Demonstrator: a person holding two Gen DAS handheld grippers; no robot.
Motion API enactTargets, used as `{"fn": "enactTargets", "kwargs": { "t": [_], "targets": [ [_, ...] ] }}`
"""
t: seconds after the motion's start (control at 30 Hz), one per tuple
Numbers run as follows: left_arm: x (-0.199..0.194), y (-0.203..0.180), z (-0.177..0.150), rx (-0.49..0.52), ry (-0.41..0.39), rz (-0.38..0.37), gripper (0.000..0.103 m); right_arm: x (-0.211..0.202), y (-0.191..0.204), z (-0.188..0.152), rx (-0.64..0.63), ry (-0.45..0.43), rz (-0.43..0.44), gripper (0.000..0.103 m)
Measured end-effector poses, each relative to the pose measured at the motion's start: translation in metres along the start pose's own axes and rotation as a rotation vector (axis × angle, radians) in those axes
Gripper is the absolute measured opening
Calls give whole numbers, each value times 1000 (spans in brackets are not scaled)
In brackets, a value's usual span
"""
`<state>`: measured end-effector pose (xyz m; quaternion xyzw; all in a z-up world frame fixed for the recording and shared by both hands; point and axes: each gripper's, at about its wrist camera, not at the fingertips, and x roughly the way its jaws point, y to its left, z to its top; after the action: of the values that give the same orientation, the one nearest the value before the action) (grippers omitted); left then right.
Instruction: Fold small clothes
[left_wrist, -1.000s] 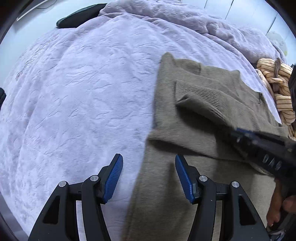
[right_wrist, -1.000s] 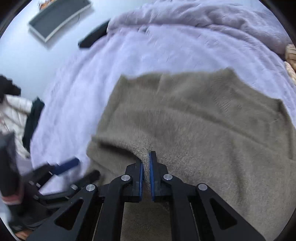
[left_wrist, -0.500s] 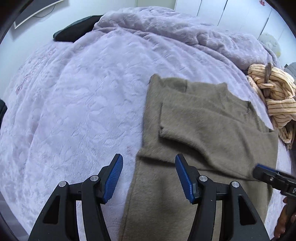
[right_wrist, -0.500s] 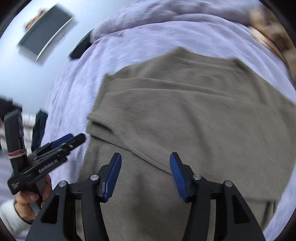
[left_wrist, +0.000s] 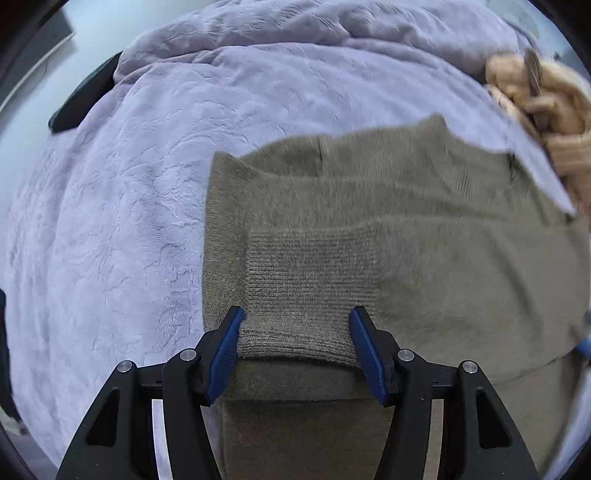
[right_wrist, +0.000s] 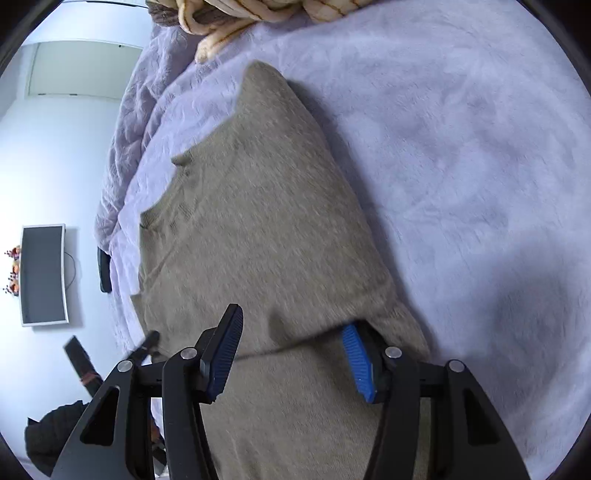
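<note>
Sweater (left_wrist: 424, 236) cuff now sits between left gripper (left_wrist: 295, 347) pads, seemingly unclamped.

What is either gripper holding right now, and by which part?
Nothing. The left gripper is open astride the sweater's ribbed cuff; the right gripper is open.

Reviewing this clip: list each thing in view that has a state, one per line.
Olive sweater: flat on the bed, sleeve folded across its body.
Ribbed cuff: between the open fingers, ungripped.
Left hand-held gripper: open.
Right hand-held gripper: open.
Striped garment: crumpled.
</note>
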<state>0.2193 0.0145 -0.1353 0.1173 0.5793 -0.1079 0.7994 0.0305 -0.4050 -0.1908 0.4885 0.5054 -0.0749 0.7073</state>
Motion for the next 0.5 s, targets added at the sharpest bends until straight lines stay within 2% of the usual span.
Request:
{"fn": "enactTargets", "kwargs": {
  "t": [0.13,0.23,0.33,0.5],
  "targets": [
    [1,2,-14,10,-15,-39,60,-16,-13,9,60,-80,47,56],
    [-1,1,-15,14,-12,-41,60,-6,-37,10,142,-75,56,43],
    [-5,2,-15,-3,-6,-46,60,-3,-42,6,183,-74,81,43],
    [-13,8,-22,-26,3,-54,60,-10,-22,-1,75,-32,-24,50]
  ]
}}
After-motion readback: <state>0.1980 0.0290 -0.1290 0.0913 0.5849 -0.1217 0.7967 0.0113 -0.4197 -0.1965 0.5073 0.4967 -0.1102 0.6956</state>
